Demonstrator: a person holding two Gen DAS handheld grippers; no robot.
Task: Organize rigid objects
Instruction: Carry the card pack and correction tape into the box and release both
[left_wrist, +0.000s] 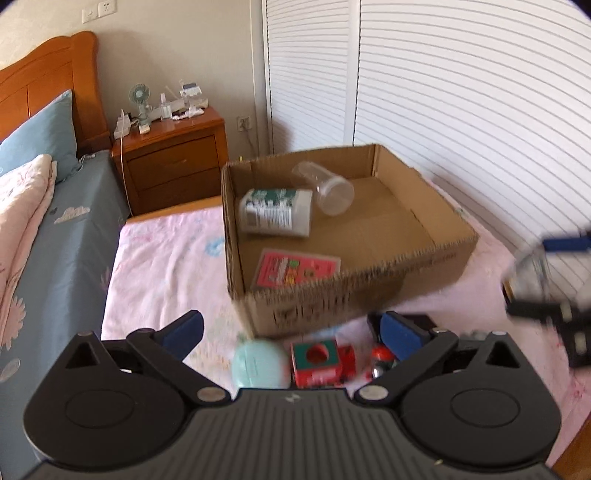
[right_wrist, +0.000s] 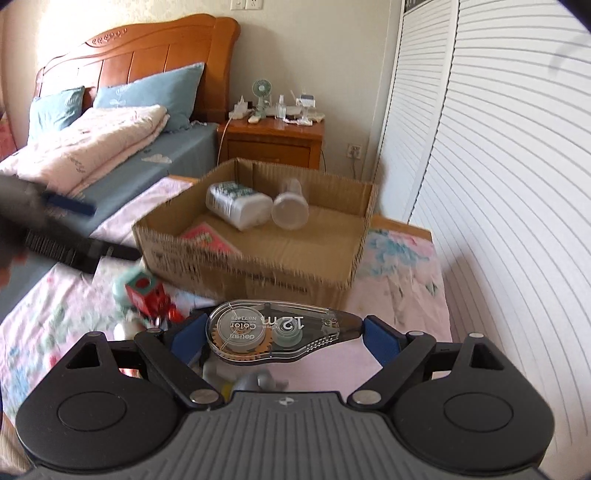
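Right wrist view: the right claw (right_wrist: 284, 334) holds a clear correction-tape dispenser (right_wrist: 280, 330) lengthwise between its blue pads, lifted above the pink bedspread (right_wrist: 399, 295) and facing the open cardboard box (right_wrist: 255, 273). Inside the box already lie a white bottle (right_wrist: 240, 206), a clear jar (right_wrist: 290, 208) and a pink card (right_wrist: 207, 236). I'd say the step in hand is carrying the dispenser to the box; next it needs to clear the near wall and be let go over the bare floor of the box. The left claw (left_wrist: 291, 334) stands wide and empty over a mint round thing (left_wrist: 260, 363) and a red toy block (left_wrist: 321, 360) on the bed before the box, probably its next pick.
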